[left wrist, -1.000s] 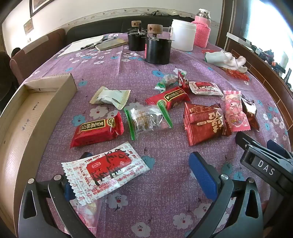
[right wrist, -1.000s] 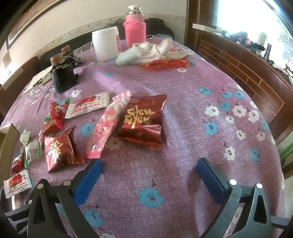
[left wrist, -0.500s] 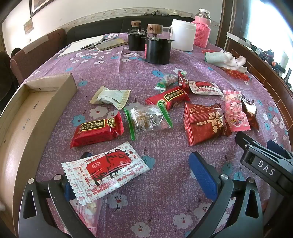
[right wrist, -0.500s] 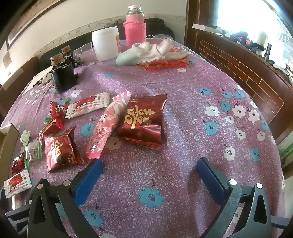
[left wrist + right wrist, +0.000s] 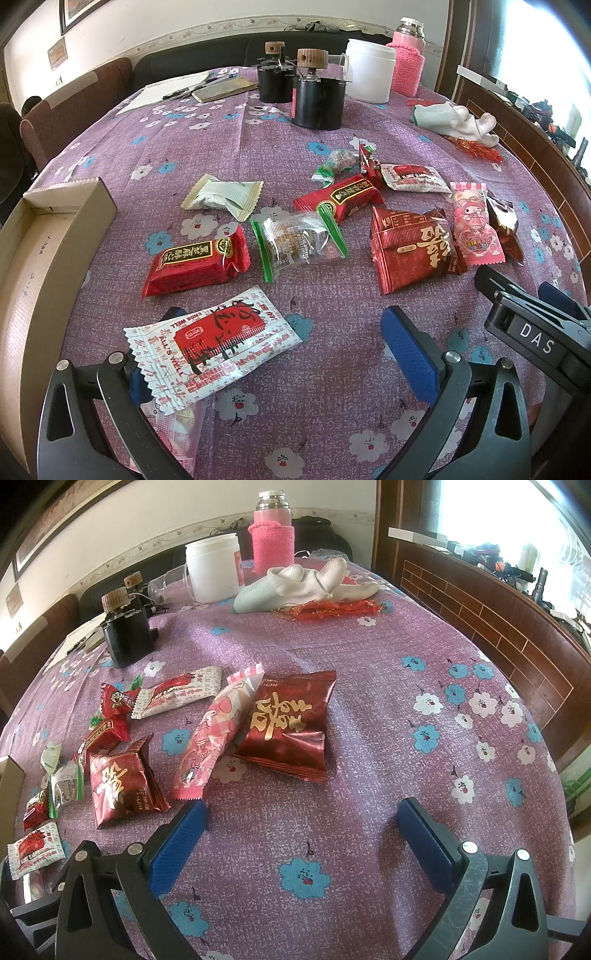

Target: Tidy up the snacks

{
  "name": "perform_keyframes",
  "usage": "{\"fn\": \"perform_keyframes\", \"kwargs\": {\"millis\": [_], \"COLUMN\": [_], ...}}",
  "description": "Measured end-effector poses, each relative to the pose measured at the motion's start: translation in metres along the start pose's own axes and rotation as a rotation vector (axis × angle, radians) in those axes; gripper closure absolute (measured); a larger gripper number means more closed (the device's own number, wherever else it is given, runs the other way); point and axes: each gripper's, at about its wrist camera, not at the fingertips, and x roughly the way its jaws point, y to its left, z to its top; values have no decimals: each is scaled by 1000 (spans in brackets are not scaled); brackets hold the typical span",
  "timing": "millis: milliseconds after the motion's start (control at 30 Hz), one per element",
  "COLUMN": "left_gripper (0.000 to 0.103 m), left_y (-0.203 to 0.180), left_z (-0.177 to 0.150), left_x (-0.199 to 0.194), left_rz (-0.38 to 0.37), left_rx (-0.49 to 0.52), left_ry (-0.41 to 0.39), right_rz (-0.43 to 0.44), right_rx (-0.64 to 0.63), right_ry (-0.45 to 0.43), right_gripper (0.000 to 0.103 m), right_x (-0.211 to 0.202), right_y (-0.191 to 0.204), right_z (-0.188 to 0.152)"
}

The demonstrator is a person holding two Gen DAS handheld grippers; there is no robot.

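Note:
Several snack packets lie scattered on the purple flowered tablecloth (image 5: 332,369). A white-and-red packet (image 5: 210,343) rests nearest, overlapping the left finger of my left gripper (image 5: 280,354), which is open and holds nothing. Beyond it lie a red bar packet (image 5: 195,258), a clear bag with green edges (image 5: 299,243), a cream packet (image 5: 221,195) and a dark red bag (image 5: 413,247). My right gripper (image 5: 301,834) is open over bare cloth. Just ahead of it lie a dark red bag with gold writing (image 5: 291,723) and a pink packet (image 5: 214,734).
An open cardboard box (image 5: 48,258) sits at the left table edge. Two black grinders (image 5: 317,99), a white jar (image 5: 369,70), a pink flask (image 5: 406,59) and white gloves (image 5: 454,118) stand at the far side. A wooden rail (image 5: 480,616) borders the right.

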Motion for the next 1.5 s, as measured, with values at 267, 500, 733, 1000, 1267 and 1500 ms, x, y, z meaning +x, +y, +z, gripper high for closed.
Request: {"fn": "perform_keyframes", "kwargs": {"millis": [267, 500, 733, 1000, 1267, 1500], "left_gripper": [0, 0, 0, 0, 0, 0], "left_y": [0, -1, -2, 1, 80, 136], "left_z": [-1, -4, -11, -33, -73, -83], "left_x": [-3, -12, -20, -56, -212, -305], "left_rz": [0, 0, -41, -219, -211, -112], "left_rx": [0, 0, 63, 84, 40, 85], "left_ry": [0, 1, 54, 64, -401, -544], "right_rz": [8, 30, 26, 27, 31, -123], "right_rx": [-8, -20, -22, -21, -126, -253], "right_ry": [3, 44, 46, 39, 10, -209], "right_gripper": [0, 0, 0, 0, 0, 27], "right_x": [1, -7, -8, -8, -15, -97], "right_y": [1, -2, -1, -2, 19, 60], "right_z": [1, -8, -9, -8, -13, -18]}}
